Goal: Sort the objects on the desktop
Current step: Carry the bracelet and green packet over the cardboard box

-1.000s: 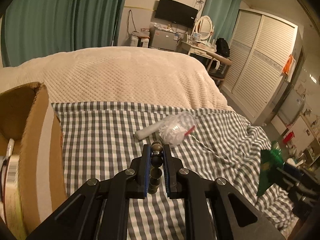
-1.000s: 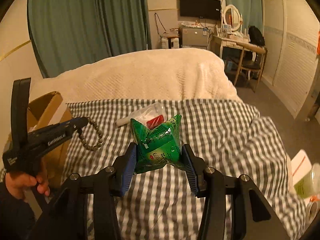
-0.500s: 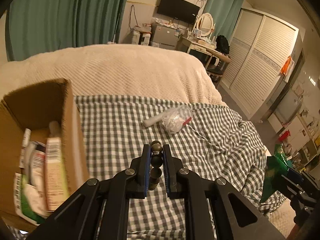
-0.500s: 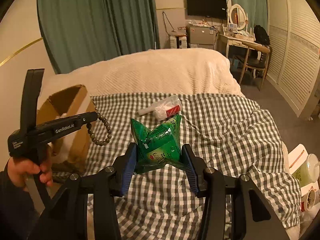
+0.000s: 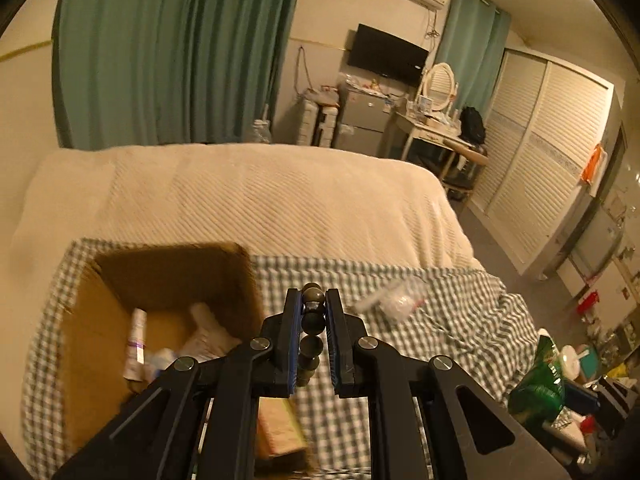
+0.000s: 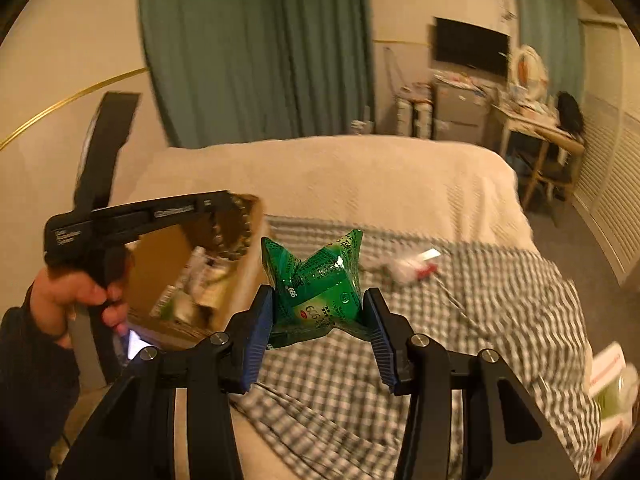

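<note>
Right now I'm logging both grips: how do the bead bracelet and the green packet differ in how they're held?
The bead bracelet is a dark string hanging from the nearly closed left gripper; the green packet is a crinkled, shiny pouch wedged upright in the wider-set right gripper. Both are held off the checked cloth.

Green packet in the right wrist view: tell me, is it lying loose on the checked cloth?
No, the right claw holds the green packet pinched above the checked cloth.

Cardboard box [image 5: 100,320] on checked cloth [image 5: 400,420], left; plastic bag [image 5: 396,300] right of it; blanket [image 5: 260,200] behind.
</note>
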`<state>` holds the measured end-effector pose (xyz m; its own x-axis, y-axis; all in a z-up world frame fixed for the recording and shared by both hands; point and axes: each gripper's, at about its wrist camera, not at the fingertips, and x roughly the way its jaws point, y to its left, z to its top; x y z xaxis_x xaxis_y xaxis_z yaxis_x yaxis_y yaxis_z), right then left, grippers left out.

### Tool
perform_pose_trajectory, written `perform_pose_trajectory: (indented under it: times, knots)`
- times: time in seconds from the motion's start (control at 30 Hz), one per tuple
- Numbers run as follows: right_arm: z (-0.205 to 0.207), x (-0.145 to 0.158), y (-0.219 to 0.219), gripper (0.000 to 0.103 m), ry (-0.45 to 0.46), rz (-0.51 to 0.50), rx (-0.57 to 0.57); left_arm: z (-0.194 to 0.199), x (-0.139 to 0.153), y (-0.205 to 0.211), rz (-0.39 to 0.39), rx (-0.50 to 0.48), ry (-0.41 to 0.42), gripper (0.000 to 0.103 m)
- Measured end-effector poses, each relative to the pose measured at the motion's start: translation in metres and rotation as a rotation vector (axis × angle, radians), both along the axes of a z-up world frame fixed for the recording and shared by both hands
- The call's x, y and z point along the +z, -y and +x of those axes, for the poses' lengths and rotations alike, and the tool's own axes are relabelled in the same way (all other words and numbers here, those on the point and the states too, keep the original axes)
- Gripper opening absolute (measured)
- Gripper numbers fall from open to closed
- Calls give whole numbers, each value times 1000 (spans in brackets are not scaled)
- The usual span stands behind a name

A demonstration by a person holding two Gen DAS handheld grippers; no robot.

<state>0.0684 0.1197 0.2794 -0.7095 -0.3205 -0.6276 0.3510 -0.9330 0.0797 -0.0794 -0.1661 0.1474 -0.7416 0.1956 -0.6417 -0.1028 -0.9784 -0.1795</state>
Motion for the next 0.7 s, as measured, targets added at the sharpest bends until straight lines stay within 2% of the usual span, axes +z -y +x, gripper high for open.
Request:
perform_pose_trajectory:
  times: [0.13,0.27,0.43,0.57,0.7]
  knots:
    - [-11,4,44,45,6,-16,81,-4,5,27,-21,38,-7,12]
    - [-19,-5,85,45,29,-21,150,-9,3,61,-19,84,8,12]
    - [-31,-30,134,45,88,-12,228,-18,-11,98,-38,151,37,12]
    - [-41,-52,163,46,132,20,263,-20,-26,113,-78,188,54,12]
    - [-46,-66,186,48,156,47,280,-26,-38,126,-85,215,77,12]
